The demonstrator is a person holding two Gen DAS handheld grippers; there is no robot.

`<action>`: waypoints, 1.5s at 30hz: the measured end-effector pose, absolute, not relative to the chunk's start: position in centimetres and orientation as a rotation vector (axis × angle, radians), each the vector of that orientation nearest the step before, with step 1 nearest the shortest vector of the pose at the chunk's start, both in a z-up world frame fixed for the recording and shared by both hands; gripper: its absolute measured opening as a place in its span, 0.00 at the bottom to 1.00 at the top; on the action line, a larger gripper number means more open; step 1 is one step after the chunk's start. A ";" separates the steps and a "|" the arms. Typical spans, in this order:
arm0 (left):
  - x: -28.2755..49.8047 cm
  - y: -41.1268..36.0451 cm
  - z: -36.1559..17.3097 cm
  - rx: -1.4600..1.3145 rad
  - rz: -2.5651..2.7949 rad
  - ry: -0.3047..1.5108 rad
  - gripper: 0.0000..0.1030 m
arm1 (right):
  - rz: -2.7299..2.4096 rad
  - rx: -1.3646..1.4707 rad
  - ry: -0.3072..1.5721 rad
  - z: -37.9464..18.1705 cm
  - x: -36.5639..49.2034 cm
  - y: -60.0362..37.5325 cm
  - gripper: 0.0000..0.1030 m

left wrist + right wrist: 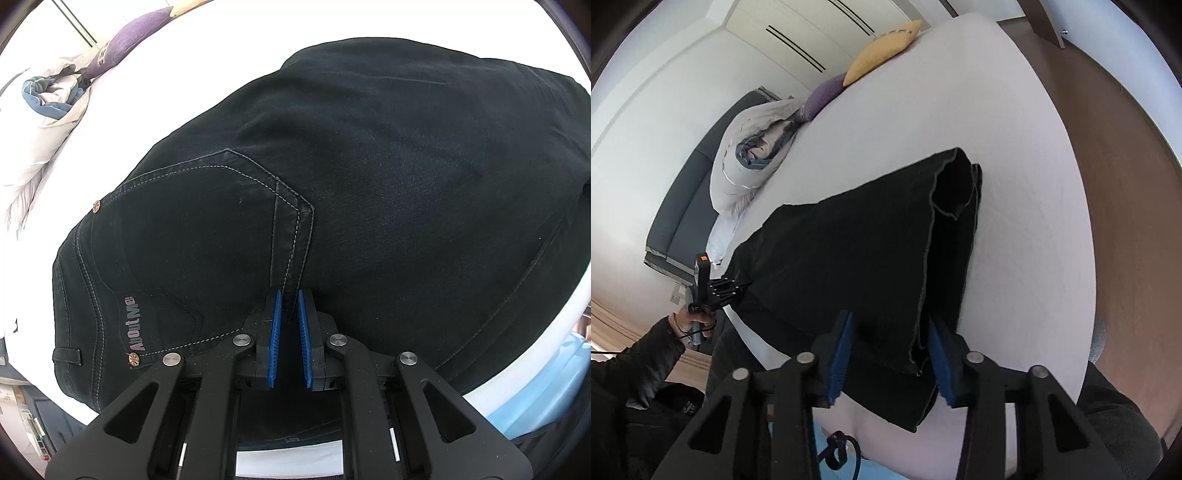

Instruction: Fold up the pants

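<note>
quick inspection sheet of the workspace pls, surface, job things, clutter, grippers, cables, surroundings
surface: white bed, wide bare area beyond the pants
job's things: black pants partly folded, legs doubled over, lying at the near bed edge; back pocket faces up
clutter: rolled duvet, purple pillow, yellow pillow at the far end
grippers: left gripper shut on the pants at the pocket seam; right gripper jaws astride the folded leg edge, pads not visibly pressing
cables: dark cord below the bed edge
surroundings: brown floor, white wardrobe
</note>
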State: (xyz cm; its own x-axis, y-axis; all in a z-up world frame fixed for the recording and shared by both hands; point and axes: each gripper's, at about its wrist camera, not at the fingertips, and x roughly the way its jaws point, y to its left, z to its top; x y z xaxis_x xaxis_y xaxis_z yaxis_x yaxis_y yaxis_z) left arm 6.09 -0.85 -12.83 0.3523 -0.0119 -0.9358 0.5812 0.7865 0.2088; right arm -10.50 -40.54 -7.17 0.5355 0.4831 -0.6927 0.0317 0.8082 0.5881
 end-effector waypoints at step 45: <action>0.4 0.0 -14.0 0.972 -0.542 1.056 0.09 | 0.329 0.905 0.996 -2.2 -9.8 -37.5 0.34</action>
